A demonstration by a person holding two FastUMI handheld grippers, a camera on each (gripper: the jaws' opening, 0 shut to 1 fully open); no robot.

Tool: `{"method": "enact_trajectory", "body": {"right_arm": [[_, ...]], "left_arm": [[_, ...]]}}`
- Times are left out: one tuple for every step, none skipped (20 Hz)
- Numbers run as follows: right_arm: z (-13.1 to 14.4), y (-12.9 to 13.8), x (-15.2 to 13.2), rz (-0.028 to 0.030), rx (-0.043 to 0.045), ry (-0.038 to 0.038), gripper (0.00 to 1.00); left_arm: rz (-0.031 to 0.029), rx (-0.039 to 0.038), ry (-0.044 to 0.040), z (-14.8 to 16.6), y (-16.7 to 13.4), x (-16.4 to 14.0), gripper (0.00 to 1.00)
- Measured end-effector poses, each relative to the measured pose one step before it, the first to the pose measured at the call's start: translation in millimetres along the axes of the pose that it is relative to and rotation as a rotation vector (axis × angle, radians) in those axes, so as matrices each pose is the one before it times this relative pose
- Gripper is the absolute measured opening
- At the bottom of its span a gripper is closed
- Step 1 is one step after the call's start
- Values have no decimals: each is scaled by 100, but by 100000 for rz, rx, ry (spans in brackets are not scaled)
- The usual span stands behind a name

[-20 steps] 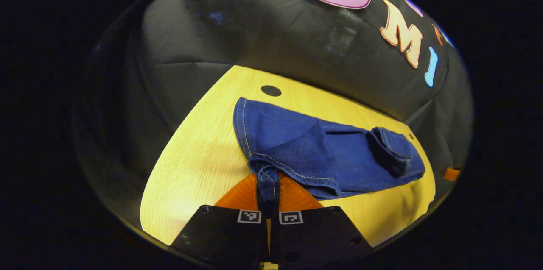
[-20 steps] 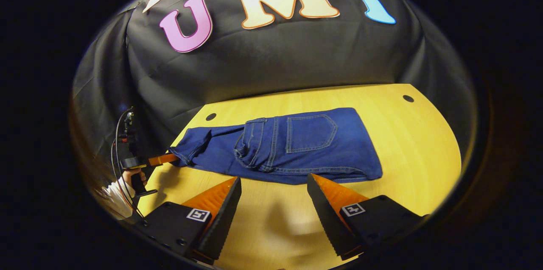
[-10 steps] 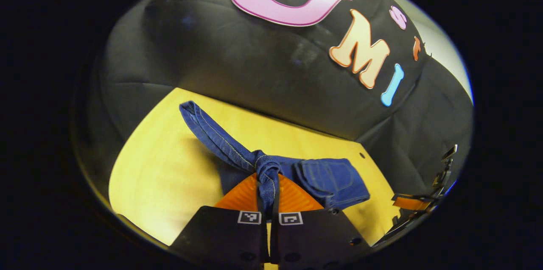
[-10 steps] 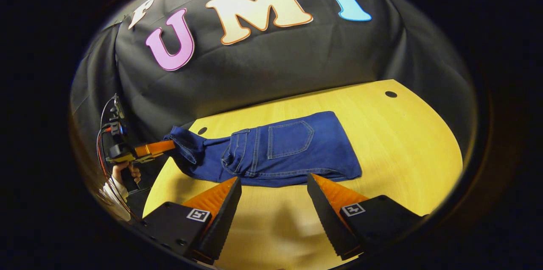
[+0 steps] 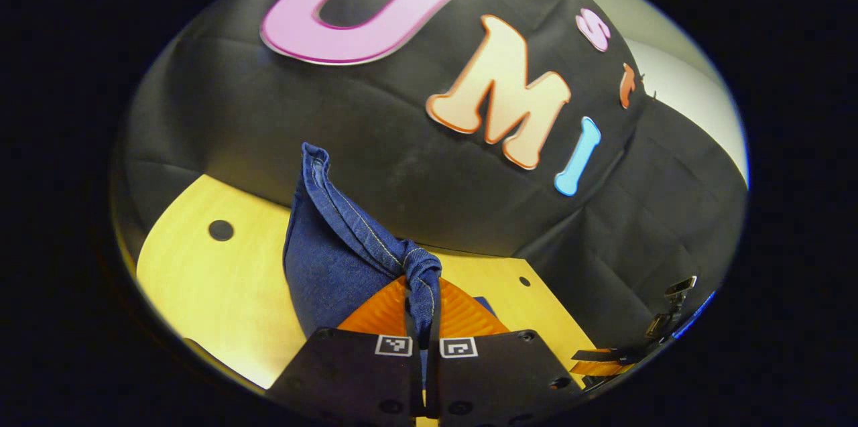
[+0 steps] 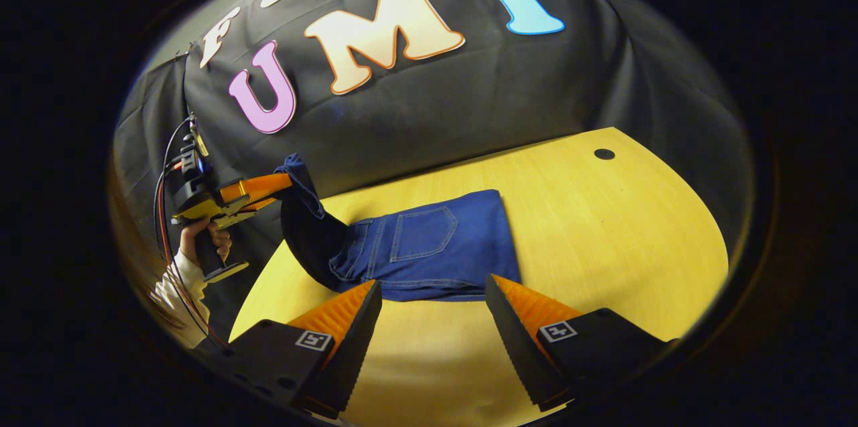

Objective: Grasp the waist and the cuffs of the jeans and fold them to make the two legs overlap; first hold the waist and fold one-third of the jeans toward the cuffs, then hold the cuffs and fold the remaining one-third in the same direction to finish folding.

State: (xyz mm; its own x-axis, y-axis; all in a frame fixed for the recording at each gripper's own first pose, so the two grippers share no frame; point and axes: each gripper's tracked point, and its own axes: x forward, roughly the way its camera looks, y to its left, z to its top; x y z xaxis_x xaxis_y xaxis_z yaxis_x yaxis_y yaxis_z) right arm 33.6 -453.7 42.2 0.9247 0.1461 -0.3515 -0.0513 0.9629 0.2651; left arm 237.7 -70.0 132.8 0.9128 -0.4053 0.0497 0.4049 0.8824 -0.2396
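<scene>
Both views are lit warmly from above, and the yellow wooden table is the brightest surface, with a pale sheen near the bottom of the left gripper view. The booth's black cloth soaks up light and shows only faint grey highlights along its creases. Soft shadows lie on the table under the raised jeans and in front of the right gripper. Fisheye distortion bends the table edge and stretches everything toward the rim, where brightness falls off. Focus is fairly sharp centrally; the hand at far left is darker and slightly soft.
</scene>
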Motion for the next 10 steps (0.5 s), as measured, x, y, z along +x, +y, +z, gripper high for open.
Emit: {"method": "enact_trajectory", "body": {"right_arm": [[458,-1031,72,905,234,-347,96],[426,-1052,-236,656,341,-280,96],[470,-1150,-130,294,302,-488,96],[269,-1241,-261,-75,128,-106,96],[267,-1138,-209,-243,86,-77,96],[145,-1053,-103,-328,234,-182,96],[9,-973,-109,-259,623,213,96],[-34,-905,-69,-233,879,406,96],[-206,-630,-140,-206,373,275,96],[-32,-736,-128,-432,-51,495,96]], "left_arm": [[-1306,880,377,-228,-2209,1462,1],[-1536,1001,891,-510,-2259,1366,1],[-1534,1360,1005,-661,-2030,1522,1],[-1814,2271,1998,-996,-2158,1412,0],[-1120,3455,2344,-1251,-1812,1472,0],[-298,4263,3036,-1847,-1782,1218,0],[-366,3254,3172,-1659,-1298,960,1],[-388,3393,3983,-2079,-1355,665,1],[67,2859,3683,-1546,-1013,724,1],[2358,4410,4783,-2469,-644,316,0]]}}
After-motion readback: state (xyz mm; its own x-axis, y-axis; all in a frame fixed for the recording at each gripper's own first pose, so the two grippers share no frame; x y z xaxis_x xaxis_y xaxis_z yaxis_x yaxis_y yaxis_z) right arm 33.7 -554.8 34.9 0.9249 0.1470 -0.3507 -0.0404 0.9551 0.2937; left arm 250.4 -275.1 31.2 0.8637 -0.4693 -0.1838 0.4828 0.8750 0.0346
